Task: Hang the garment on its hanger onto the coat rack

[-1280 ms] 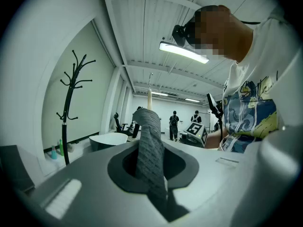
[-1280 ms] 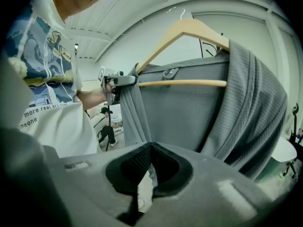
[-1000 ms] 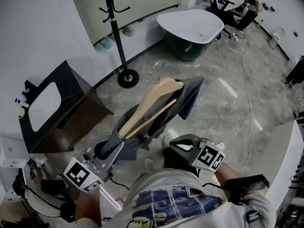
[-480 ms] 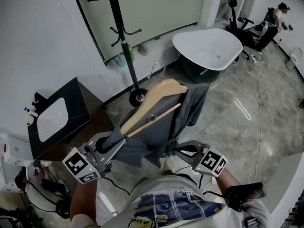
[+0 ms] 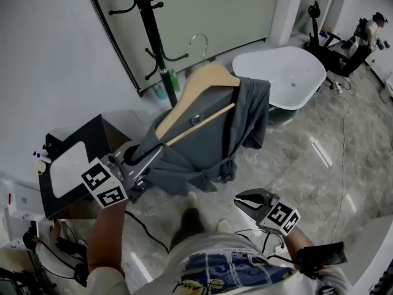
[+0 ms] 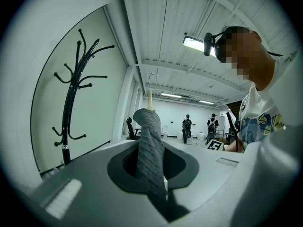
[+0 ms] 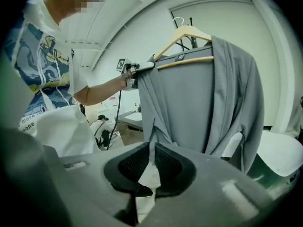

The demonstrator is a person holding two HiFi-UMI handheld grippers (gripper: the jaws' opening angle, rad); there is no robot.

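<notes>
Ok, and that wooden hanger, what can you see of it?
The hanger is pale wood with a curved metal hook on top and a straight wooden bar underneath. It is tilted in the air near the coat rack, not hung on it yet. A grey garment is draped over it, and the left gripper clamps its low, cloth-covered end.

Premises: staged bathroom, probably inside a studio hall. Fittings: white freestanding bathtub (image 5: 288, 72), dark vanity (image 5: 86, 137) with basin (image 5: 66, 168), black coat rack (image 5: 150, 23), marble-look floor (image 5: 307, 177), ceiling strip lights (image 6: 193, 43).
</notes>
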